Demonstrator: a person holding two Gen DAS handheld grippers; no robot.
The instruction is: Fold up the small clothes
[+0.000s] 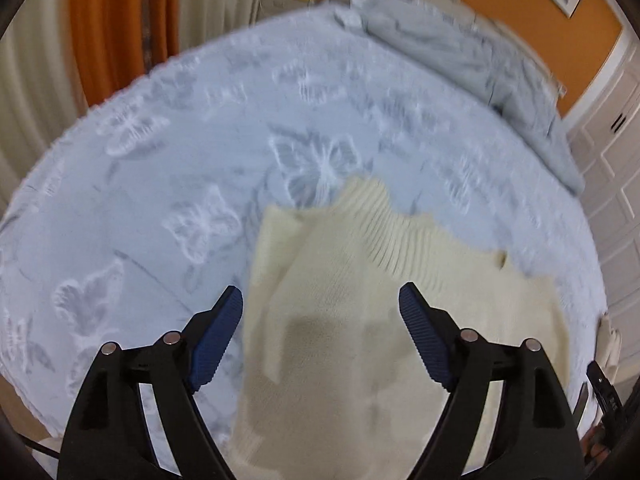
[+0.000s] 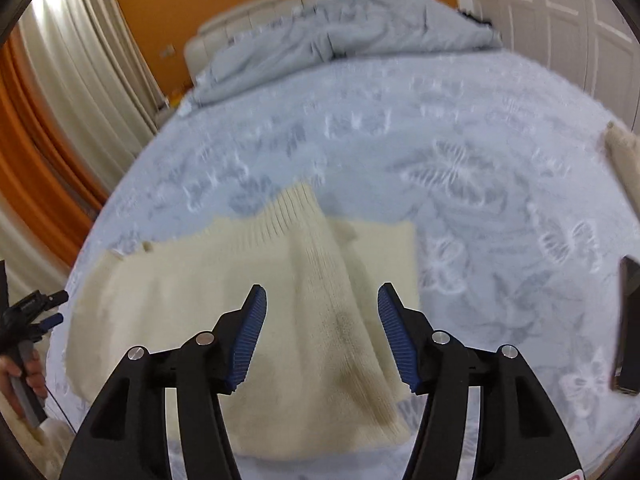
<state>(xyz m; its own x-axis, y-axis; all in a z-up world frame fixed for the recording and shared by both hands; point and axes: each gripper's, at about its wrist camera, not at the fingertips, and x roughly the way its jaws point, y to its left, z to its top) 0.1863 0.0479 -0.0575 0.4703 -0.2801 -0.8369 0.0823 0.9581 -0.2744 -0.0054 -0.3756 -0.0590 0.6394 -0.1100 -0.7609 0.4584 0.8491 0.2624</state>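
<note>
A small cream knit sweater (image 1: pixel 352 304) lies on the pale blue butterfly bedspread (image 1: pixel 160 168), with a sleeve folded across its body and its ribbed collar pointing away. My left gripper (image 1: pixel 320 300) is open and empty, hovering above the sweater's left part. The sweater also shows in the right wrist view (image 2: pixel 248 280), with the ribbed sleeve (image 2: pixel 332 300) lying diagonally across it. My right gripper (image 2: pixel 322 300) is open and empty above that sleeve.
A crumpled grey duvet (image 2: pixel 340 28) lies at the bed's head. A dark phone (image 2: pixel 628 320) lies on the bedspread (image 2: pixel 480 152) at the right. A cream cloth (image 2: pixel 624 152) sits at the far right. Orange and white curtains (image 1: pixel 120 20) hang left; white closet doors (image 2: pixel 560 8) stand right.
</note>
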